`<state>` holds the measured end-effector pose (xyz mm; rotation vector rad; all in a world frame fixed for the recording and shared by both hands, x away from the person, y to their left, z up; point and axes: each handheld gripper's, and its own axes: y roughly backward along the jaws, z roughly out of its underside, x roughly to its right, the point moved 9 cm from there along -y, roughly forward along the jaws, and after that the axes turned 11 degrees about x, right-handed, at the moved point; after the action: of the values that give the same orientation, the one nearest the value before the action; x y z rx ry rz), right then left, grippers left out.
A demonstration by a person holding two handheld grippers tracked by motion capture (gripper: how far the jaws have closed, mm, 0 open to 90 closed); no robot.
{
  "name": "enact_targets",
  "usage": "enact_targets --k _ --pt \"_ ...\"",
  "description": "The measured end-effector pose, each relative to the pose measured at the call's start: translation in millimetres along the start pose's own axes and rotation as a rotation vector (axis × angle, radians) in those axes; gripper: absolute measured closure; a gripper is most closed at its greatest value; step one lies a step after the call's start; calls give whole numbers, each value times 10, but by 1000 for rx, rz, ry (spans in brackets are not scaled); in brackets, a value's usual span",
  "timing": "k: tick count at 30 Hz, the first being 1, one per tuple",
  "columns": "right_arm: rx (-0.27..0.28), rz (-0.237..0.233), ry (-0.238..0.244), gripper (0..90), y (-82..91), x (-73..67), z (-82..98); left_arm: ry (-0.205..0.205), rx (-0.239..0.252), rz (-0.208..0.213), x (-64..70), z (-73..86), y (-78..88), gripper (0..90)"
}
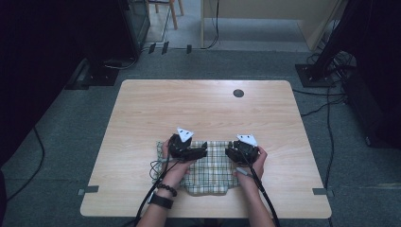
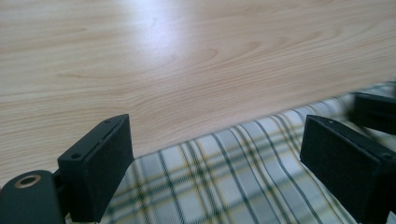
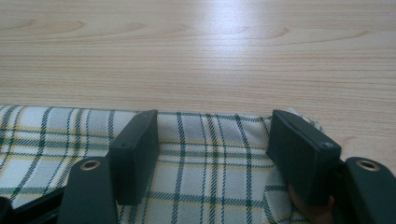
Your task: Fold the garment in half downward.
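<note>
High view: checked cloth lies low centre of the table, left gripper and right gripper over its upper edge, jaws apart, gripping nothing.

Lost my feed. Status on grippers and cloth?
Left gripper open, right gripper open, both over plaid cloth. Cloth flat on table. Nothing in the way.

Cloth on table's near edge, centred
</note>
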<state>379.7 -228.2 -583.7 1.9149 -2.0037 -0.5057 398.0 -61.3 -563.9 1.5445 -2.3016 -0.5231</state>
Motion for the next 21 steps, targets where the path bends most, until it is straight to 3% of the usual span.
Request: enact_targets --k 2,4,9,10,11,12,13,17,19,20,21 --pt "0 0 -3 337 2 2 0 -22 -55 -72 -33 132 -136 98" --pt "-2 2 -5 337 3 3 2 13 -44 -91 -63 159 -153 71" --pt "-2 -1 -5 334 4 1 2 -39 -34 -106 -134 172 -90 46" --pt "-1 -2 -5 334 4 1 2 -49 -38 -116 -185 185 -62 39" --pt "-1 -4 -6 332 5 1 2 -68 -48 -157 -271 205 -35 50" --pt "0 -4 -8 332 5 3 2 -63 -45 -167 -349 212 -6 30" --pt "-1 -3 -11 332 6 3 2 -3 -55 -120 -422 236 24 25" --pt "-1 -7 5 328 3 -7 3 14 -49 -95 -605 239 88 13" --pt "-1 -7 5 327 3 -7 3 -10 -38 -143 -704 226 118 18" --pt "0 -8 5 327 3 -5 2 -4 -34 -160 -750 221 129 18" --pt "0 -8 4 328 3 -5 2 13 -37 -204 -857 231 153 25"
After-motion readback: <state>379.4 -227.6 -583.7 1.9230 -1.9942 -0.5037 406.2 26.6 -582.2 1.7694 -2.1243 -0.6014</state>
